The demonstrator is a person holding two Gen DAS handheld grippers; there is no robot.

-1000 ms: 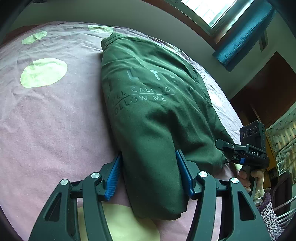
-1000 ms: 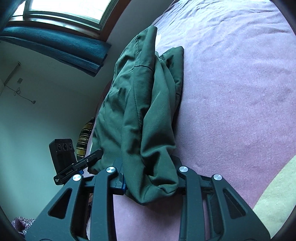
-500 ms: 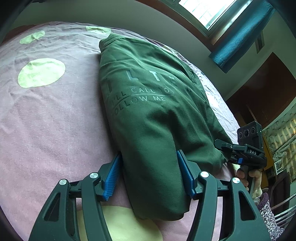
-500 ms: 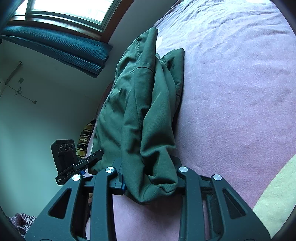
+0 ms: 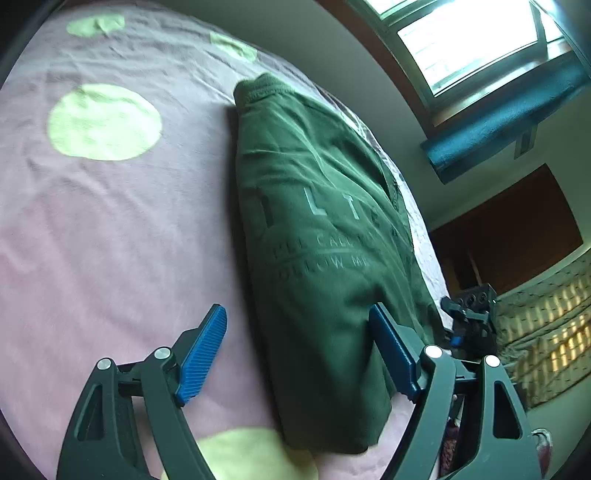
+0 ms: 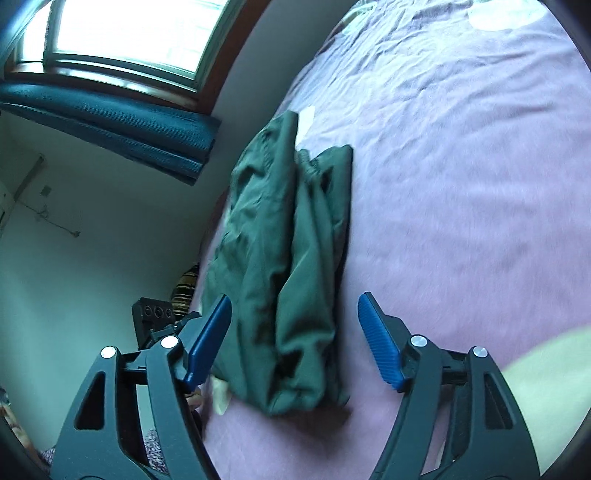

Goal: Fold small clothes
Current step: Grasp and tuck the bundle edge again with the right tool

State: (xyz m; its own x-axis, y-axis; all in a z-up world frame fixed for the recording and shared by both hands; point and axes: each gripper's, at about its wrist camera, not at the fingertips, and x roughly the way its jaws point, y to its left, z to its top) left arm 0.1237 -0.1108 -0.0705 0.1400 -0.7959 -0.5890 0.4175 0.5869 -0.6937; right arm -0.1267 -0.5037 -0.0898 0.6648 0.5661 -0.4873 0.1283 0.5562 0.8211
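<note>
The folded green shirt [image 5: 325, 266] lies in a long mound straight ahead of both pairs of fingers, its near end between them. Left of the left gripper's fingers [image 5: 207, 350], the bed [image 5: 110, 240] is bare and flat. Right of the right gripper's fingers [image 6: 380, 343] the bed runs clear too. The wall [image 6: 92, 240] stands close beyond the shirt's window side.

green shirt [image 5: 325, 258]: its words are dim and partly lost in a fold, so only some letters can be read.
Shirt's underside: hidden against the bed sheet [image 5: 110, 229].
Other gripper [image 5: 471, 321]: small, dark, half hidden behind the shirt at the right.
Window [image 6: 125, 33]: cut off by the top edge.
</note>
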